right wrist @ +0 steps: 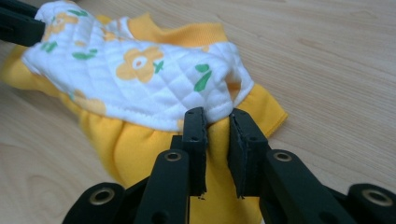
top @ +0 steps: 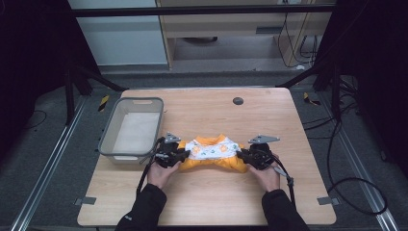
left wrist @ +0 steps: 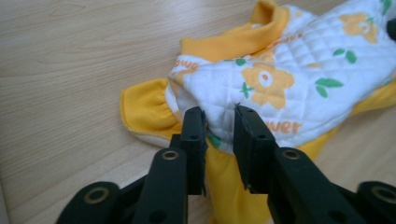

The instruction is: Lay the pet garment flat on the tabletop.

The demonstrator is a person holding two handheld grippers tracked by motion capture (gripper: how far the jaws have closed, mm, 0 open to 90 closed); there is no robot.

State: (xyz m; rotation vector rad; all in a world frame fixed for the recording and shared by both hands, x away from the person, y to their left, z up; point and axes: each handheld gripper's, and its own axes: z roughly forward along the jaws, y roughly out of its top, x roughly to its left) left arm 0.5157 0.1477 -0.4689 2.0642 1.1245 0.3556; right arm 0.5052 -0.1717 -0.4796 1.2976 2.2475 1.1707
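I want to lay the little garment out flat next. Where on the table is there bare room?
Bare wood lies behind the garment up to the dark round hole, along the table's right side, and in front between the sleeves. It is crowded at the left edge by the grey basket, and mid-table around both claws.

Even, soft overhead light on the table, dark surroundings; both gripper views slightly soft and grainy.
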